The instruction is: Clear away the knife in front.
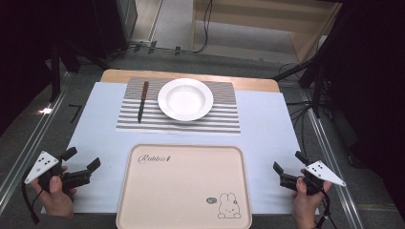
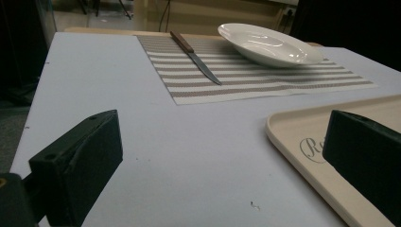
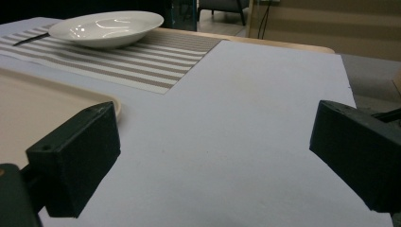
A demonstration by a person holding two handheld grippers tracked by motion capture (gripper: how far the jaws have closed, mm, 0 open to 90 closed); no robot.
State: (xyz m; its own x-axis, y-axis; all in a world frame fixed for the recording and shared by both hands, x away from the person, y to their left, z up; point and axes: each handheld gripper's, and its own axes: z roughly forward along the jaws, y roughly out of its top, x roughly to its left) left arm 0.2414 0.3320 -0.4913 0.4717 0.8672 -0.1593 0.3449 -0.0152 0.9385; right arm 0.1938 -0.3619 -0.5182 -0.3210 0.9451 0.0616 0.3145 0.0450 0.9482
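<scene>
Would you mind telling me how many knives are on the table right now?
1. The knife lies on the striped placemat, left of the white plate; whether the plate hides anything is unclear.

Light falls evenly from above on my worktop [image 1: 267, 129], while the room around it stays dark. The plate [image 2: 269, 43] shows soft glare. Shadows are faint. My gripper views are dimmer, with near jaws slightly soft.

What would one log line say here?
left gripper: open, empty | right gripper: open, empty | knife, plate: on placemat | tray: empty
</scene>
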